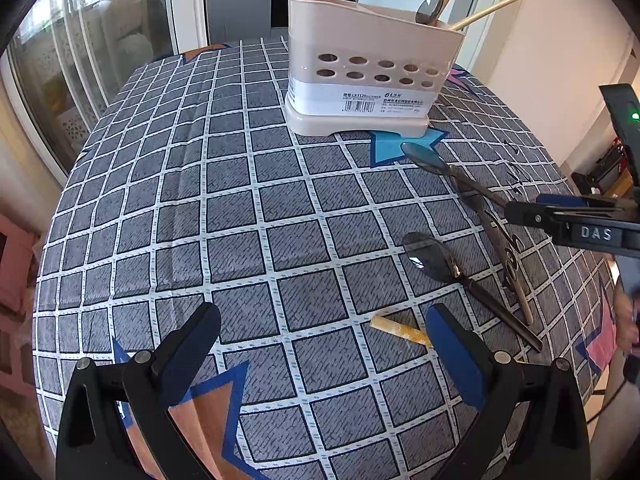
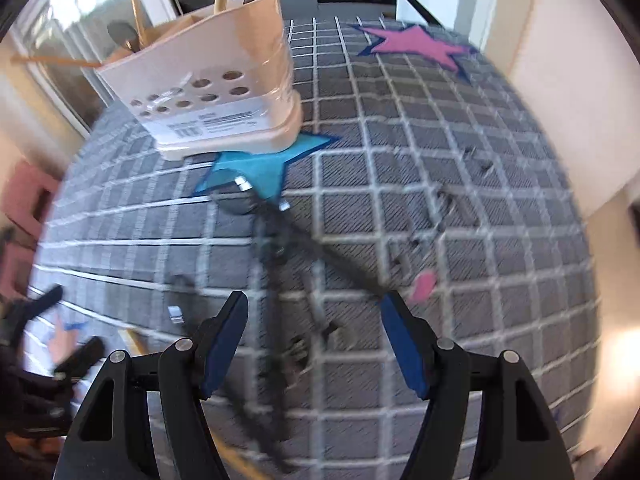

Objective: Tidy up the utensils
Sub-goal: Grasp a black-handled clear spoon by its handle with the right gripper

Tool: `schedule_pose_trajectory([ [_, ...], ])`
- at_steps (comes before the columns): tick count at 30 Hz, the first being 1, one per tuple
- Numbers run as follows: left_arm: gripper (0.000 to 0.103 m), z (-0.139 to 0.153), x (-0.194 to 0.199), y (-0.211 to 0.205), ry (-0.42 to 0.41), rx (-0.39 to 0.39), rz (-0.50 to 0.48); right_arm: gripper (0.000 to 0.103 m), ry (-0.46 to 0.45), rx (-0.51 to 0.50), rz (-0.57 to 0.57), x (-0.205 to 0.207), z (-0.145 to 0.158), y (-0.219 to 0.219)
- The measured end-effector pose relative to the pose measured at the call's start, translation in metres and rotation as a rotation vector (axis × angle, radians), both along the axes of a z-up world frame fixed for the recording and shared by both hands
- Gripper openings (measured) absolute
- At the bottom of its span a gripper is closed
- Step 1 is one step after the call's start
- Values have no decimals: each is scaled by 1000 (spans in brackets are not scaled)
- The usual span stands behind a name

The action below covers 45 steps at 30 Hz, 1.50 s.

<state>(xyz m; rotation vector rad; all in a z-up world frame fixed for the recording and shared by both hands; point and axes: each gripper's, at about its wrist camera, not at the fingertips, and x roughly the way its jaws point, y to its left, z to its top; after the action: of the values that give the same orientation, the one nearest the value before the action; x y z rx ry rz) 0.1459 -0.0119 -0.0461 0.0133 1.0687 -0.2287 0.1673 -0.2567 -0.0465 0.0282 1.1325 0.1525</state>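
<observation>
Standing toward the far edge of the counter (image 1: 160, 208), the beige utensil holder (image 1: 368, 68) already keeps wooden chopsticks (image 1: 496, 8) and a spoon (image 1: 430, 8) upright inside. Nearer the right edge lie two dark spoons (image 1: 436, 256), crossed with a patterned wooden-handled utensil (image 1: 508, 256), and a short yellow stick (image 1: 400, 330) beside them. The left hand-held gripper (image 1: 320, 328) hangs over bare cloth, jaws spread and empty. The right hand-held gripper (image 2: 314, 316) gapes above the blurred loose utensils, gripping nothing.
</observation>
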Motion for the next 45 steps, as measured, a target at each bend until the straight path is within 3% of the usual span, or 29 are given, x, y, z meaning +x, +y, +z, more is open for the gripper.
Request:
schedule_pose_trajectory([
  [6,103,-3,2,-1,17,0,-7,72,49,-97,103,18,-16,-4],
  [16,103,0,1,-8,6,12,-75,60,59,-128,249,50,-21,25],
  [23,103,11,-3,-28,-53,64,-275,45,78,-126,351,65,-21,45],
  [29,103,13,-10,-45,-68,96,-387,45,71,-147,437,70,-19,61],
  [33,103,13,-12,-47,-67,100,-395,42,87,-139,456,72,-19,65],
  [37,103,12,-14,-43,-68,95,-403,19,103,-96,449,72,-19,71],
  [39,103,13,-16,-44,-77,105,-421,18,95,-98,440,67,-18,76],
  [45,103,13,-26,-56,-109,149,-491,15,116,33,320,46,-19,62],
])
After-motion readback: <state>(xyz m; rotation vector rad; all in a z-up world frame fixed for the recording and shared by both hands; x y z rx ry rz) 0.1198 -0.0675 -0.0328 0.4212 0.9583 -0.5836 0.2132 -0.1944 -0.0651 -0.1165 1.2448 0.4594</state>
